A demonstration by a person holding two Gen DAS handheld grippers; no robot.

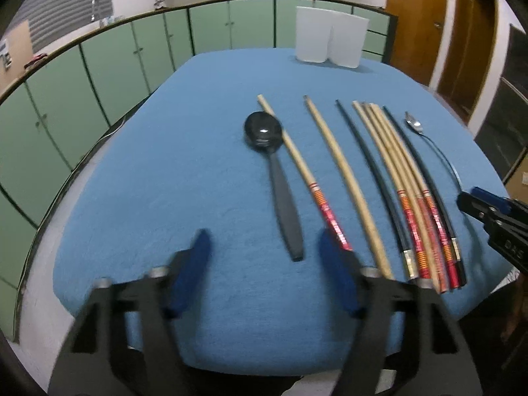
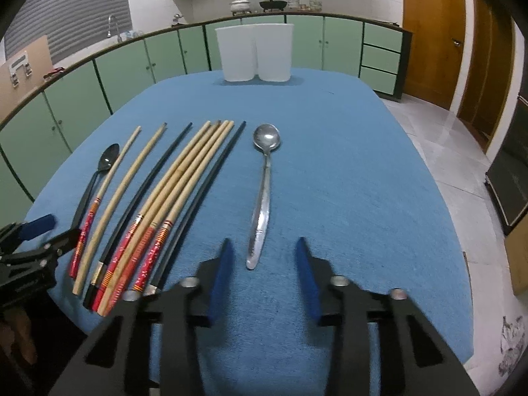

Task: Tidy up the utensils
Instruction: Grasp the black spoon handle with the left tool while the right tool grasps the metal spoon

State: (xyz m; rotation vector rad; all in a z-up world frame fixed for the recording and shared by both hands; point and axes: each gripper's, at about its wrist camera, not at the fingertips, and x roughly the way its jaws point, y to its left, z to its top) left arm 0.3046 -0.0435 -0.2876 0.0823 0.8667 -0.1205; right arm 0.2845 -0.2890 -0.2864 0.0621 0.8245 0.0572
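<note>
On the blue tablecloth point(image 1: 198, 165) lie a black spoon point(image 1: 275, 171), several wooden and black chopsticks point(image 1: 406, 191) and a metal spoon point(image 2: 264, 184). My left gripper point(image 1: 264, 257) is open and empty, low over the near edge, just in front of the black spoon's handle end. My right gripper point(image 2: 264, 264) is open and empty, its fingers either side of the metal spoon's handle end, not touching it. The chopsticks point(image 2: 158, 204) lie in a row left of the metal spoon. The black spoon point(image 2: 95, 178) lies at the far left in the right wrist view.
A white two-compartment holder point(image 2: 255, 52) stands upright at the far edge of the table, also in the left wrist view point(image 1: 330, 38). Green cabinets point(image 1: 99, 66) curve behind the table. Wooden doors point(image 2: 435, 33) stand at the right.
</note>
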